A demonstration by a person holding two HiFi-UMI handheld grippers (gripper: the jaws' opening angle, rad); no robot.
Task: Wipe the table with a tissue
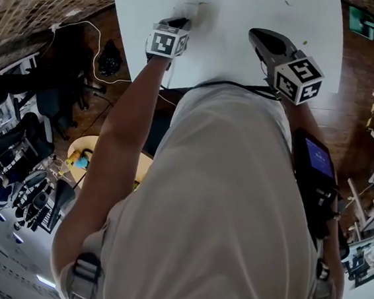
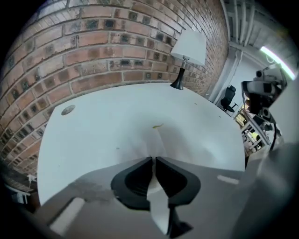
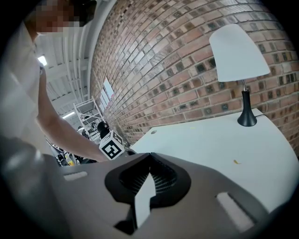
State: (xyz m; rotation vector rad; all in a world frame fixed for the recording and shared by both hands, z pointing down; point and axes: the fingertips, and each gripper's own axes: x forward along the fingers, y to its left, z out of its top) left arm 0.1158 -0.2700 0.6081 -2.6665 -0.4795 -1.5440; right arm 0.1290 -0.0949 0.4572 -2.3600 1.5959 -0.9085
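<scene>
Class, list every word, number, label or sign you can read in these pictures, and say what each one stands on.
No words or numbers can be read in any view.
Left cube: black-and-white square marker pattern, no lettering.
Right cube: same kind of pattern, no lettering.
Screen on the person's right arm: lit blue, contents too blurred to read.

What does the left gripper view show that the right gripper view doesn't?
Only the left gripper view: a thin white tissue clamped in the left gripper and spread on the white table. Only the right gripper view: the right gripper, shut with nothing in it, and the person's bare arm. Both: the white table, the white-shaded lamp with a black base and the red brick wall.
</scene>
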